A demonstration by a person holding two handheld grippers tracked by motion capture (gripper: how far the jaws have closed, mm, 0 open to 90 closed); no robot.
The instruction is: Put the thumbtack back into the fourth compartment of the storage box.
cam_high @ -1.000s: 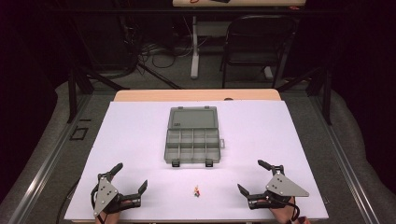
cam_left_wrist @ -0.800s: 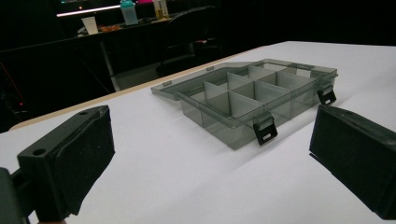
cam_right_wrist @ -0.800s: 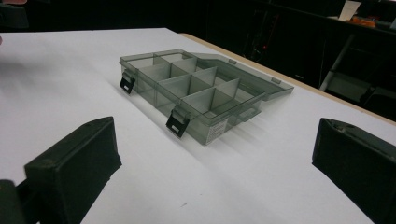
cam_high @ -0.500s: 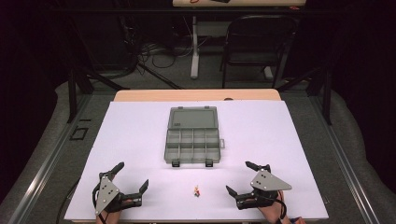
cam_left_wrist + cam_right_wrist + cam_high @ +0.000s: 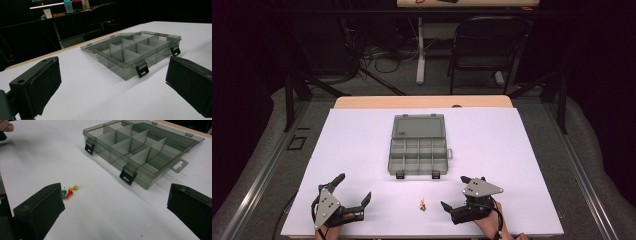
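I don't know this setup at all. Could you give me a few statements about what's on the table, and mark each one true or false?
1. The organizer box lies open with its lid folded back. True.
2. The pushpins sit inside a compartment. False: they lie on the white table, in front of the box.
3. Both sets of tongs are open and hold nothing. True, left tongs and right tongs alike.
4. The pushpins are all blue. False: one yellow, one red, one green.
5. The box compartments look empty. True.

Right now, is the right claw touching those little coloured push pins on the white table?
Apart. In the right gripper view, bare white table separates the small red, yellow and green push pins from the open right claw; the high view shows the same gap.
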